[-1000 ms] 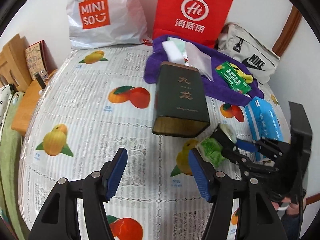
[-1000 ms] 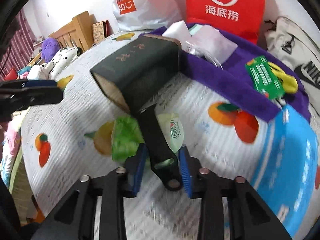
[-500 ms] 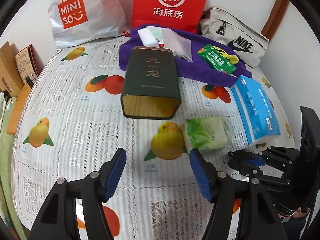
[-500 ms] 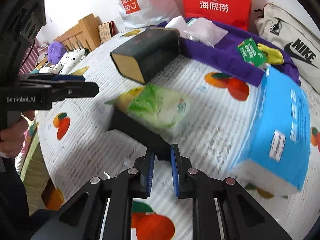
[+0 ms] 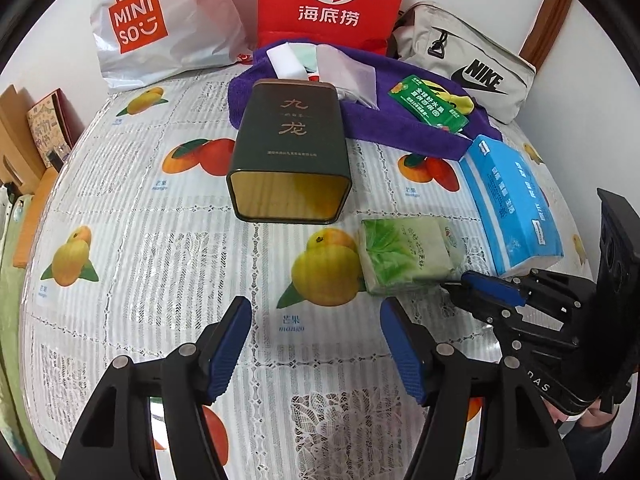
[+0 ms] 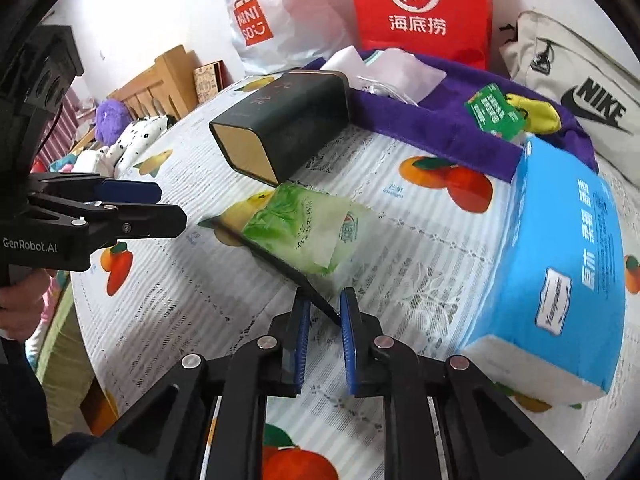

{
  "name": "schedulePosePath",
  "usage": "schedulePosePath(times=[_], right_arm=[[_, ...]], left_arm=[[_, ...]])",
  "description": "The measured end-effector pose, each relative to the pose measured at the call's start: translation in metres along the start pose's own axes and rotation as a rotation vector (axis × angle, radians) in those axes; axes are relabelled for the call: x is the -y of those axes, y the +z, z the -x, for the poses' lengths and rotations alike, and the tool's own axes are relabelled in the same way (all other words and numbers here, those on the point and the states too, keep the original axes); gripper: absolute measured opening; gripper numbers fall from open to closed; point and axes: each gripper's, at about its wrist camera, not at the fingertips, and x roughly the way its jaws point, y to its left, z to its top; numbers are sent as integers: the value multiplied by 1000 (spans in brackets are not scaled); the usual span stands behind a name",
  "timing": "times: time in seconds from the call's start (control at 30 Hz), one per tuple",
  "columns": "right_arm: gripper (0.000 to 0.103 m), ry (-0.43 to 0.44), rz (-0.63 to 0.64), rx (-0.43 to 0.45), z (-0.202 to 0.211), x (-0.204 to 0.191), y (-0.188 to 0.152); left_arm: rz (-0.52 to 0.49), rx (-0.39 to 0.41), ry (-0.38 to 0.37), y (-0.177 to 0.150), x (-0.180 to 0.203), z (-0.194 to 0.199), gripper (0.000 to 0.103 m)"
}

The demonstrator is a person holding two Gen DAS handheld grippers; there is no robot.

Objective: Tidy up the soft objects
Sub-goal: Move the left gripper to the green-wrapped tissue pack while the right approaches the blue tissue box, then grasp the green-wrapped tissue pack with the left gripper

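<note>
The green tissue pack (image 5: 408,254) lies on the fruit-print tablecloth (image 5: 160,248) between the dark tin (image 5: 290,152) and blue tissue pack (image 5: 514,204). The right gripper (image 6: 325,302) sits narrow, empty, beside it; the left gripper (image 5: 316,344) gapes wide.

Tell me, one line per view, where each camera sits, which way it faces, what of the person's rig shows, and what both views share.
Left wrist: on the left hand-held gripper, open, facing across the table toward the wall bags; the right hand-held gripper enters at right.
Right wrist: on the right hand-held gripper, narrow gap, low, facing the green tissue pack; the left one and a hand show at left.
Shared: dark tin, green pack, blue tissue pack.
</note>
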Motion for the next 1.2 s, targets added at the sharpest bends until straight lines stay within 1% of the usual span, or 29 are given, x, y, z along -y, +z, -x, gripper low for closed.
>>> schedulePosePath(times=[0.1, 0.17, 0.3, 0.37, 0.43, 0.47, 0.5, 0.6, 0.73, 0.83, 0.97, 1.03, 1.13, 1.17, 1.2], right_arm=[[13, 3, 32, -9, -3, -2, 4], [13, 26, 44, -38, -8, -4, 8], [17, 12, 92, -72, -20, -12, 14], [16, 12, 92, -76, -23, -12, 15], [10, 2, 81, -72, -18, -10, 15], [8, 5, 68, -68, -14, -8, 14], [4, 17, 53, -65, -10, -6, 14], [4, 41, -2, -43, 1, -1, 9], [4, 14, -37, -56, 4, 3, -1], [4, 6, -67, -43, 16, 5, -6], [4, -9, -86, -12, 42, 12, -14], [4, -6, -99, -11, 49, 16, -18], [4, -3, -118, -22, 56, 23, -28], [4, -9, -122, -26, 57, 26, -32], [4, -8, -127, -28, 58, 28, -34]], left_arm=[[-1, -9, 2, 1, 0, -4, 65], [-1, -13, 2, 2, 0, -6, 65], [-4, -17, -4, 4, 0, -9, 65], [-6, -22, -5, 4, 1, -11, 65], [-9, -23, -3, 5, 0, -11, 65], [-9, -20, -4, 5, 0, -10, 65], [-11, -16, -7, 5, 0, -9, 65], [-13, -5, -19, 7, 0, -8, 65], [-27, -8, -39, 10, 6, -15, 65], [-37, -14, -75, 13, 14, -21, 65], [-50, -19, -106, 18, 27, -32, 73], [-46, -26, -128, 22, 33, -40, 74], [22, -43, -174, 28, 34, -49, 76], [52, -39, -196, 31, 34, -51, 80], [66, -43, -194, 32, 37, -53, 81]])
